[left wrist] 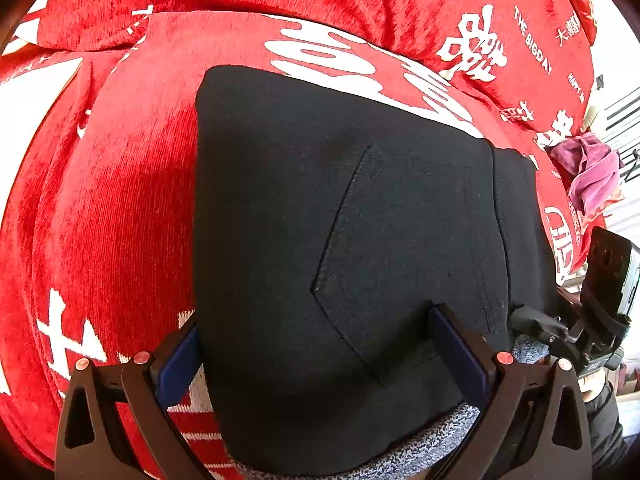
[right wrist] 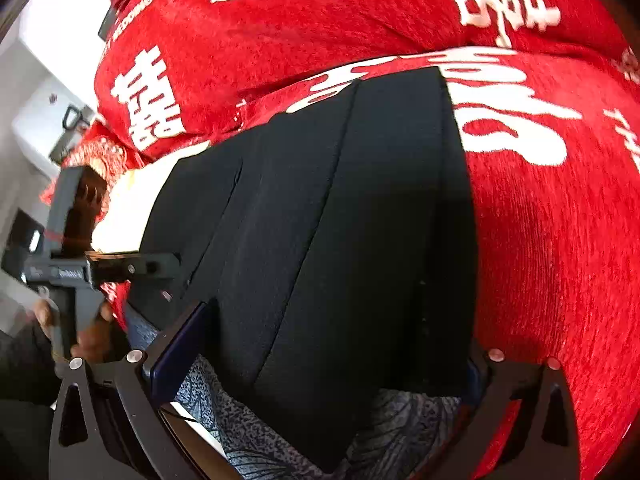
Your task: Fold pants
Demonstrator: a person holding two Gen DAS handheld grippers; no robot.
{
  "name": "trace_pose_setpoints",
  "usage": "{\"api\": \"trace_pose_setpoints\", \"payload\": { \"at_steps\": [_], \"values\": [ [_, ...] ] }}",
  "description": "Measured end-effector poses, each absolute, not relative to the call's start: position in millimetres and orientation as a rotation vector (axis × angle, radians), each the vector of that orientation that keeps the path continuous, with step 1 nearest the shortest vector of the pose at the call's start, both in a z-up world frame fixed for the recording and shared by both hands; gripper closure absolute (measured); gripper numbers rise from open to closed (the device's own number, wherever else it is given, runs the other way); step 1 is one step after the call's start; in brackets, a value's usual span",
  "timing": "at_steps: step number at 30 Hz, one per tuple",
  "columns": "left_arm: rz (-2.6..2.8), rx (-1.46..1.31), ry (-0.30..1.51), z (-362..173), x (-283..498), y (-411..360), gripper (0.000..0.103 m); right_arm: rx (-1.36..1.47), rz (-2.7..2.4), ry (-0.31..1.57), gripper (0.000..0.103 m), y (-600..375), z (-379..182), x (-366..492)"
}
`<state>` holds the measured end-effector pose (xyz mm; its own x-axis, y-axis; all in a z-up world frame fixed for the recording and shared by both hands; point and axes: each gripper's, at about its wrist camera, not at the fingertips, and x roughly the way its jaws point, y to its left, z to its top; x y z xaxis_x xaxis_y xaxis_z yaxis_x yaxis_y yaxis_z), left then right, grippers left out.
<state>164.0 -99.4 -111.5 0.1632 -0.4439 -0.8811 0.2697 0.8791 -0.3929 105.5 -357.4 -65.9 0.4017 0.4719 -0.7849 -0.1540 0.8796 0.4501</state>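
We see the black pants [left wrist: 360, 220] folded into a thick stack, lying on a red cover [left wrist: 120, 200] with white characters. A stitched pocket seam shows on the top layer in the left wrist view; the right wrist view shows several stacked folded edges [right wrist: 320, 200].

The left hand-held gripper [left wrist: 316, 344] has its jaws spread wide, one blue pad [left wrist: 176, 364] at the pants' left edge, the other on top of the fabric near the pocket. It straddles the near-left part of the stack and pinches nothing.

The right hand-held gripper [right wrist: 324, 364] is also spread wide, its left pad [right wrist: 180, 344] beside the stack; its right finger is mostly hidden behind the black fabric. Nothing clamped that we can see.

A grey patterned cloth [left wrist: 448, 428] peeks out under the pants' near edge in both views. A purple cloth [left wrist: 588, 172] lies on the cover at far right. In the right wrist view a person's hand [right wrist: 86, 332] grips the other gripper's handle.
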Motion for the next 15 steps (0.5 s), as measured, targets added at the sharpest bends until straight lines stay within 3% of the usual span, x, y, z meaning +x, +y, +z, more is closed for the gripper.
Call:
{"api": "trace_pose_setpoints", "payload": {
  "at_steps": [6, 10, 12, 15],
  "values": [
    [-0.5, -0.131, 1.293, -109.1, 161.6, -101.5, 0.0, 0.306, 0.375, 1.116, 0.0, -354.6, -63.7, 108.0],
    [-0.522, -0.068, 1.254, -97.8, 156.0, -107.1, 0.014, 0.33, 0.318, 1.142, 0.001, -348.7, -58.3, 113.1],
    [-0.523, -0.028, 1.23, -91.8, 151.7, -110.8, 0.019, 0.311, 0.319, 1.131, 0.005, -346.7, -55.0, 109.9],
    [-0.522, 0.002, 1.214, -85.8, 148.7, -113.9, 0.026, 0.305, 0.316, 1.111, 0.02, -347.6, -47.1, 104.2]
  ]
}}
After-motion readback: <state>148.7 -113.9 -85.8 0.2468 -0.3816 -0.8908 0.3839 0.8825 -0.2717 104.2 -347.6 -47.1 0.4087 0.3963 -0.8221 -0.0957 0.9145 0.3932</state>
